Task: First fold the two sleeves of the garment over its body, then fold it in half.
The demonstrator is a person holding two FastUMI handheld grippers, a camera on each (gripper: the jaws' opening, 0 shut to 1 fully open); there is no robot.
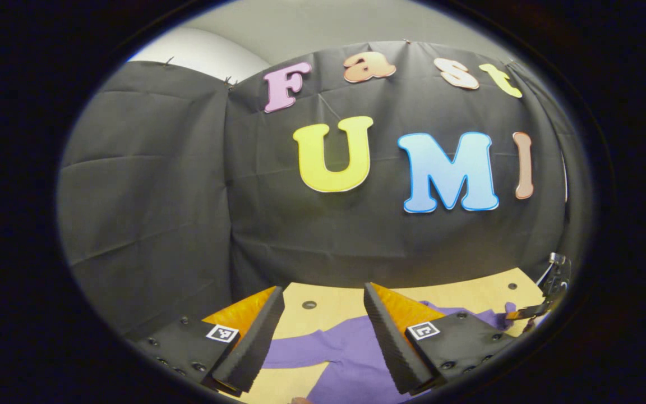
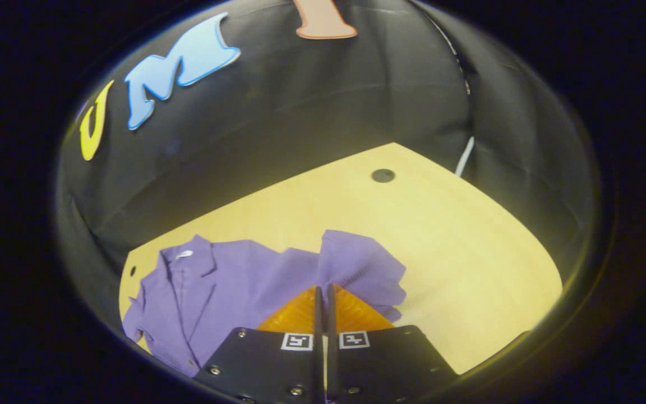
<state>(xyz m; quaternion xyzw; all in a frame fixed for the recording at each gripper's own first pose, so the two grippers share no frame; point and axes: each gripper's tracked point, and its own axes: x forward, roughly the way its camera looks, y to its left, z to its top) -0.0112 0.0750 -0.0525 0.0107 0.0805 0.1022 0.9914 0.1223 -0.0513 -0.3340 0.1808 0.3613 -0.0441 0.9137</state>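
The garment, a purple collared shirt with a buttoned front, lies spread on a pale wooden table. In the right gripper view its collar sits toward the far left of the tabletop and its body runs across toward the near edge. One sleeve rises in a bunched, wrinkled fold near the middle of the table, just ahead of the right gripper's tips.

The table has a light, plain top with small dark round holes in it. Black cloth walls close the booth in on the far and side edges, and a strip of light grey wall shows above the cloth in the left gripper view.

The right gripper has its two fingers drawn together with barely a slit between them, at the purple sleeve; cloth seems pinched there, though the grip itself is hidden behind the fingers.

The left gripper hangs above the shirt with its fingers spread wide and nothing between them. Purple fabric and bare table show through the gap below.
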